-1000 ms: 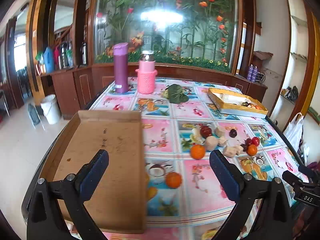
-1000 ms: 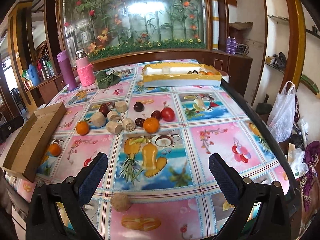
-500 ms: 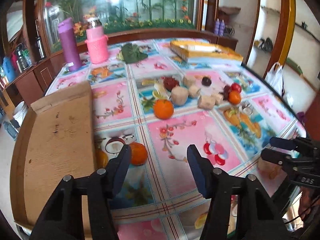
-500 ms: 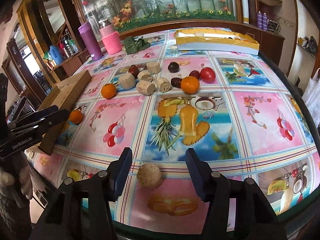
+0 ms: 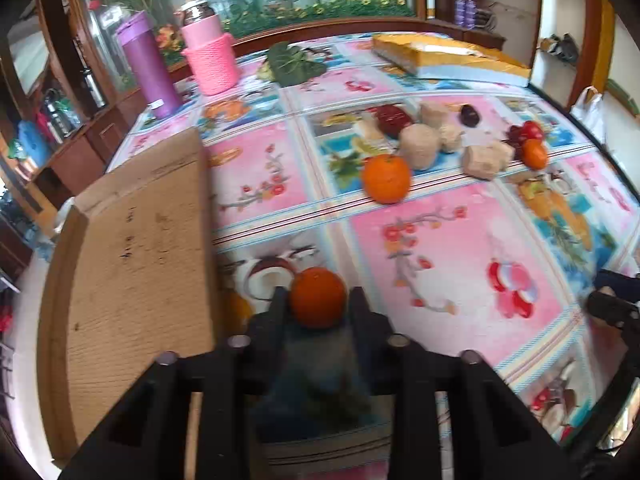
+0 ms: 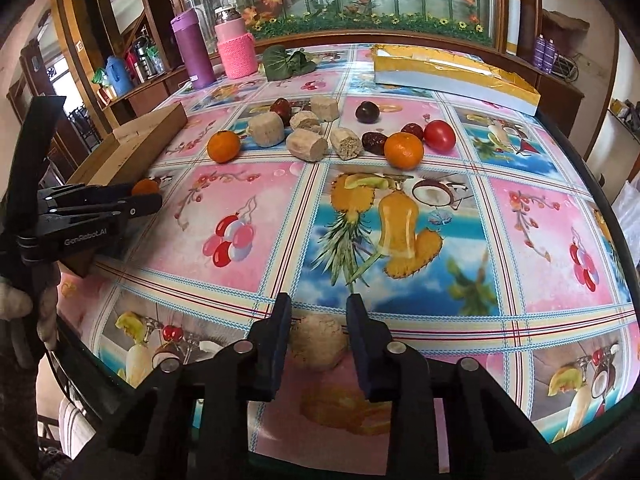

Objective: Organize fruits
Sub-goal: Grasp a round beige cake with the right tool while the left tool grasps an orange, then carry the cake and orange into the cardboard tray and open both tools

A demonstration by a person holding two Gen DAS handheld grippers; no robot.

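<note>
My left gripper (image 5: 318, 294) is shut on a small orange (image 5: 317, 298) that rests on the tablecloth beside the cardboard box (image 5: 132, 248). It also shows in the right wrist view (image 6: 146, 200), with the orange (image 6: 145, 186) at its tip. My right gripper (image 6: 318, 310) is closed around a beige round fruit (image 6: 318, 342) near the table's front edge. Further back lie two more oranges (image 6: 224, 146) (image 6: 403, 150), several beige cut pieces (image 6: 306, 145), dark red fruits (image 6: 366, 112) and a red tomato (image 6: 439, 135).
A purple flask (image 6: 193, 54), a pink knitted jar (image 6: 235, 49) and green leaves (image 6: 286, 63) stand at the back. A yellow-rimmed tray (image 6: 452, 76) lies at the back right. The table edge (image 6: 600, 184) curves on the right.
Both grippers moved forward and down and closed: the left around the small orange by the box, the right around the beige fruit at the front edge.
</note>
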